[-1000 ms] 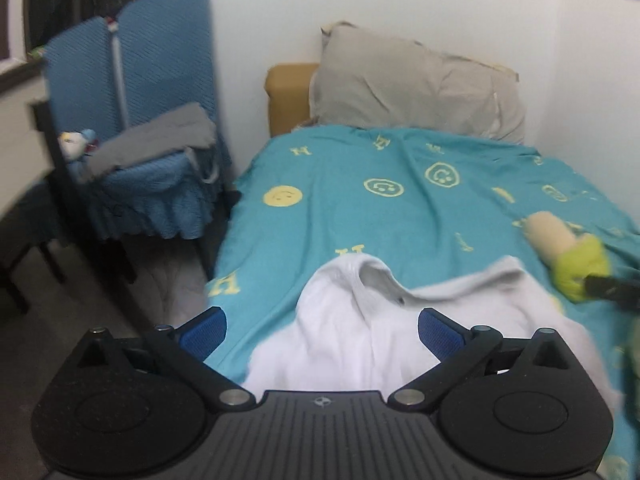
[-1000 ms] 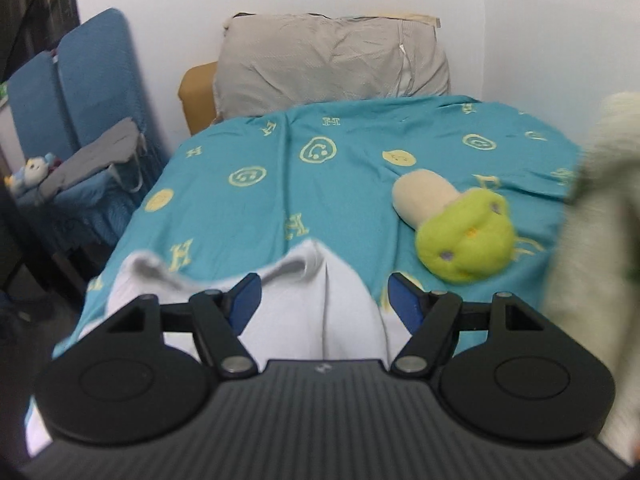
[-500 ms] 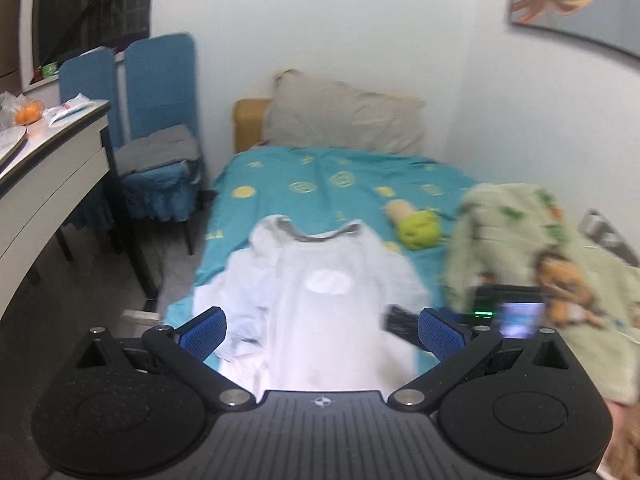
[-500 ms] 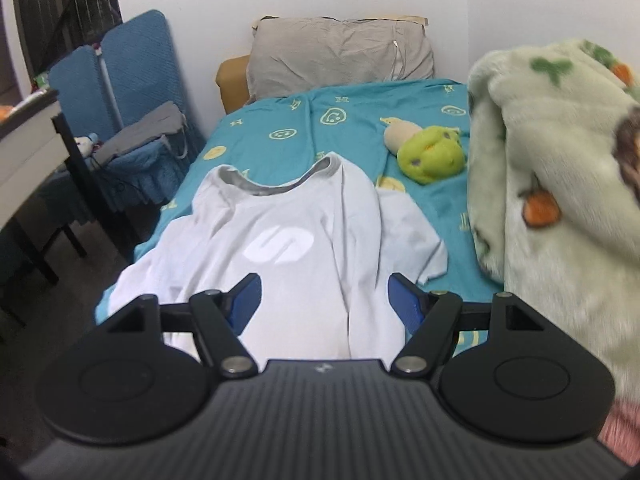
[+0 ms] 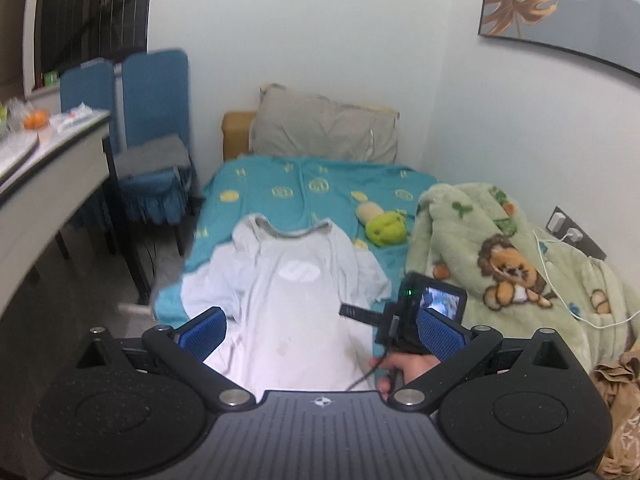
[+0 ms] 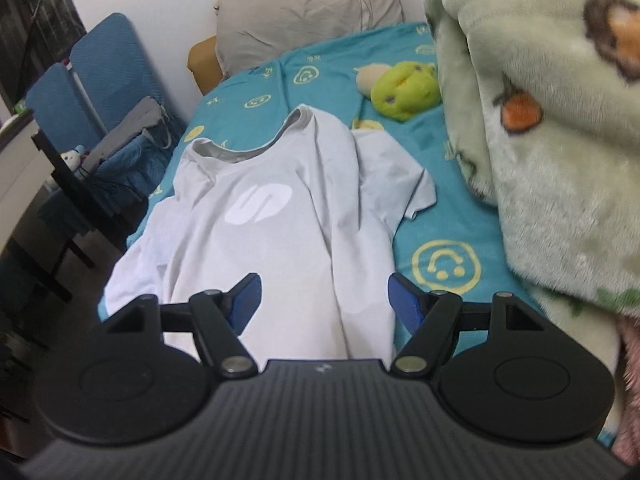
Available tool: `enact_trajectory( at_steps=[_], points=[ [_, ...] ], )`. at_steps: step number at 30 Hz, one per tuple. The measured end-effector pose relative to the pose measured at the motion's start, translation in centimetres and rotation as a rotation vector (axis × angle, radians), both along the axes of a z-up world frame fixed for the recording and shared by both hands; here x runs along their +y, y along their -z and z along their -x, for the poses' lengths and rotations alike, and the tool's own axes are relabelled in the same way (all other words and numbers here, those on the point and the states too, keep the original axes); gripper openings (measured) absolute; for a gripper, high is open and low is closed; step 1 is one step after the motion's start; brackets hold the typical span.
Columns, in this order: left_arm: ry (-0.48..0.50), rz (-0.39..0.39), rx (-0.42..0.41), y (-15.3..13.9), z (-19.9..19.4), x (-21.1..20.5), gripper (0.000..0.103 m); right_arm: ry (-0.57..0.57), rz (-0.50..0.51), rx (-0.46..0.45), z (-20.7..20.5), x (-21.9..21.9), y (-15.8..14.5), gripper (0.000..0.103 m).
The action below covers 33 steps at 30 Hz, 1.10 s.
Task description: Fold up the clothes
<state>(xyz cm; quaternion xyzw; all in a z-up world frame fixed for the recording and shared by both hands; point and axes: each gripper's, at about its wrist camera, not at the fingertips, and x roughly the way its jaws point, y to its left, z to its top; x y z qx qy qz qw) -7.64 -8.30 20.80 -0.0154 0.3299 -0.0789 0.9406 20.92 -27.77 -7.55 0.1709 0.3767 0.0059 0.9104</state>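
A white T-shirt lies face up on the teal bedspread, its grey collar pointing toward the grey pillow at the head of the bed and a pale oval logo on its chest. The shirt is spread out but wrinkled; in the right wrist view its left sleeve hangs over the edge of the bed on the chair side, while the other sleeve lies flat on the bedspread. The left gripper hovers above the lower part of the shirt with its blue-padded fingers spread wide and nothing between them. In the same view the right gripper appears from behind, held in the person's hand, with its small camera screen lit; it sits low over the shirt's right side near the hem. Seen from its own camera, the right gripper also has its blue fingers wide apart and empty, framing the lower body of the shirt without touching it. A green and cream plush toy rests on the bedspread just past the shirt's right shoulder. A pale green fleece blanket with a lion print is heaped along the wall side of the bed, close beside the flat sleeve. A blue chair with grey cloth on its seat stands beside the head of the bed, next to a white desk, and a leaf picture hangs on the wall.
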Motion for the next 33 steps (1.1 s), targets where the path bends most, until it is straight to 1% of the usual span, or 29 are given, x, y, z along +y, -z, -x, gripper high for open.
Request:
enact_trajectory(
  at_steps=[10,11,14,15,17,20,21,23,24,26,27,31,33],
  points=[
    [0.004,-0.006,-0.001,3.8,-2.8,-0.2,0.103,-0.004,-0.020,0.004,0.2,-0.2,0.0,0.072],
    [0.014,-0.010,-0.004,4.6,-3.4,-0.1,0.103,0.000,-0.013,0.005,0.2,-0.2,0.1,0.072],
    [0.048,-0.014,0.011,8.8,-7.0,1.7,0.103,0.012,0.006,0.008,0.2,-0.3,0.3,0.072],
    [0.045,-0.018,0.009,10.4,-8.5,2.5,0.103,0.017,0.008,0.007,0.3,-0.3,0.3,0.072],
    [-0.001,-0.062,-0.023,14.2,-12.1,4.7,0.103,0.025,0.013,0.006,0.2,-0.5,0.5,0.072],
    [-0.057,-0.142,-0.134,20.1,-17.6,8.2,0.103,0.030,0.008,0.005,0.1,-0.7,0.8,0.072],
    [-0.082,-0.151,-0.145,22.2,-19.6,9.8,0.103,0.031,0.001,0.007,-0.1,-0.7,0.9,0.072],
    [-0.143,-0.154,-0.113,26.0,-23.9,13.0,0.102,0.036,-0.015,0.014,-0.4,-0.8,1.1,0.072],
    [-0.173,-0.140,-0.083,27.8,-25.9,14.7,0.099,0.037,-0.024,0.015,-0.6,-0.8,1.2,0.072],
    [-0.234,-0.047,-0.005,30.7,-29.2,18.0,0.096,0.039,-0.044,0.022,-0.9,-0.9,1.5,0.072],
    [-0.256,-0.002,0.021,31.7,-30.4,19.4,0.093,0.039,-0.054,0.026,-1.1,-0.9,1.7,0.072],
    [-0.316,0.154,0.086,34.8,-33.9,23.7,0.086,0.045,-0.115,0.049,-2.3,-1.2,2.5,0.072],
    [-0.305,0.200,0.100,35.9,-35.2,24.7,0.081,0.057,-0.125,0.068,-3.2,-1.3,3.1,0.072]
  ],
)
